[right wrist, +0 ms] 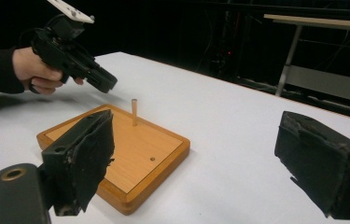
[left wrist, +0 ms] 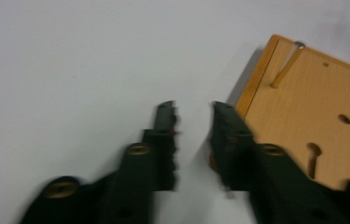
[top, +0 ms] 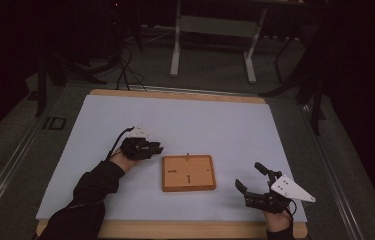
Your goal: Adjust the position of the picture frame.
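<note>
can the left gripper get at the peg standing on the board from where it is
Probably yes: the left gripper hovers by the board, jaws apart and empty, with nothing between it and the upright peg.

The right gripper (right wrist: 193, 163) holds its two black padded jaws wide apart, with bare white table (right wrist: 228, 154) between them and nothing gripped. Just behind its left jaw lies a square wooden board (right wrist: 140, 149) with a darker raised rim, set corner-on to the gripper. A short wooden peg (right wrist: 134, 112) stands upright near the board's far edge, and a small hole (right wrist: 152, 159) shows in the board's surface closer to the gripper. Beyond the board, up and to the left, a hand (right wrist: 35, 70) holds the left gripper (right wrist: 105, 83), which hangs above the table with its tip pointing down toward the board's far corner; whether its jaws are parted cannot be told. A grey plate (right wrist: 70, 10) tops it. Far off to the right stands a pale table frame (right wrist: 303, 51) against darkness.
</note>
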The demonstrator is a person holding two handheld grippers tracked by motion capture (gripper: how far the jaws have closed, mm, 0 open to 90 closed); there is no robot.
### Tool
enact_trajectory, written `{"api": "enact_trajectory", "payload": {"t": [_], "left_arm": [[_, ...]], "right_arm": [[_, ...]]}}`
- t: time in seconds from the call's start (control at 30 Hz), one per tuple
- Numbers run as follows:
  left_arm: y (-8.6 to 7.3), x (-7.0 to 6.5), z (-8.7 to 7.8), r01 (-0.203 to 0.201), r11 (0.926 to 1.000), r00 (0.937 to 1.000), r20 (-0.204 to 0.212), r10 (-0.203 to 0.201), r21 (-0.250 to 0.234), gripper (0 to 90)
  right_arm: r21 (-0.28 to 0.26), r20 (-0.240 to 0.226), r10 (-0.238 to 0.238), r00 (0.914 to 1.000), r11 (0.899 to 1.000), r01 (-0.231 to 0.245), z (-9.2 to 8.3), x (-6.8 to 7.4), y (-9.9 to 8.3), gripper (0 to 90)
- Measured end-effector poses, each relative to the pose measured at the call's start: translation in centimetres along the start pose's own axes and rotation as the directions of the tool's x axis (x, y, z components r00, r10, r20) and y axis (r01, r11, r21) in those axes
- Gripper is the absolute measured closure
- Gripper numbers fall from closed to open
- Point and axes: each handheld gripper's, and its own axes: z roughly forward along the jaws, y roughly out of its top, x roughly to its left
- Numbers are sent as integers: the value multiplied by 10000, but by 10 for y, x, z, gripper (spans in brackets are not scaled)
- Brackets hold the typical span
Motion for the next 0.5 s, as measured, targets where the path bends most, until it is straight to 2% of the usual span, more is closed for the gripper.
{"api": "enact_trajectory", "payload": {"t": [0.03, 0.1, 0.17, 0.23, 0.3, 0.37, 0.4, 0.43, 0.5], "left_arm": [[0, -1, -3, 18, 10000, 10000, 32, -17, -98, 618], [-1, -4, -8, 146, 9996, 9993, 352, -138, -233, 499], [0, -12, -11, 2, 9995, 9977, 673, 19, -309, 404], [1, -20, -11, -141, 9996, 9960, 878, 162, -242, 381], [2, -29, -11, -322, 9992, 9962, 807, 341, -251, 336], [3, -36, -10, -320, 9991, 9964, 783, 340, -260, 287], [3, -39, -10, -322, 9992, 9950, 934, 343, -239, 287], [3, -47, -9, -306, 9992, 9960, 825, 327, -268, 272], [4, -50, -9, -279, 9992, 9954, 913, 304, -287, 265]], "right_arm": [[4, -3, -11, 10000, 10000, 11, 0, 0, 0, 115], [-18, -11, 0, 10000, 10000, 0, 0, 1, 0, 115], [-42, 24, 16, 10000, 10000, -16, 0, 0, 0, 115], [-29, -26, 81, 10000, 10000, -81, 0, 0, 0, 115], [14, -58, 86, 9999, 10000, -86, 0, 0, 0, 115], [-14, -90, 82, 9999, 10000, -82, 1, 0, -1, 115], [-8, -120, 100, 9999, 9999, -101, 1, 0, 0, 115], [-17, -127, 111, 9999, 9999, -111, 0, 0, 0, 115], [-19, -148, 111, 9998, 9999, -112, 0, 0, -1, 115]]}}
